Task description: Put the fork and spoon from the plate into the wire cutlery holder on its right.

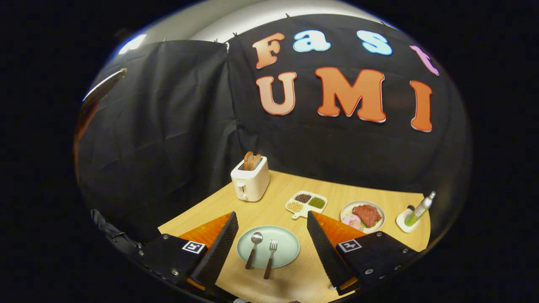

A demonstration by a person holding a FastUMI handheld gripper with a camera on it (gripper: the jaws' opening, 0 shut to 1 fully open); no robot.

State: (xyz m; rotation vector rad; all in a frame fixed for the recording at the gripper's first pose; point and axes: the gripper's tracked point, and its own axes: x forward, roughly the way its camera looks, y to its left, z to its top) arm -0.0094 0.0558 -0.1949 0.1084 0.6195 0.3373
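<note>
1. Pale mint-green plate [286, 248] sits on a light, wood-grain worktop [290, 189].
2. Spoon [254, 248] and fork [270, 253]: silvery heads, dark brown handles.
3. Toaster [250, 181] is cream-white, with brown toast [252, 160] showing at the top.
4. White divided dish [306, 203] shows dark brown, beige and green fillings.
5. White plate [378, 209] carries reddish-brown and pink food on green.
6. Bottle [420, 208]: green and white, on a white holder [403, 223].

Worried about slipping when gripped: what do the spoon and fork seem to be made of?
Spoon and fork: shiny silvery heads, likely polished metal; dark brown matte handles, perhaps wood or plastic. Both lie on the pale green plate, between the open gripper's fingers.
</note>
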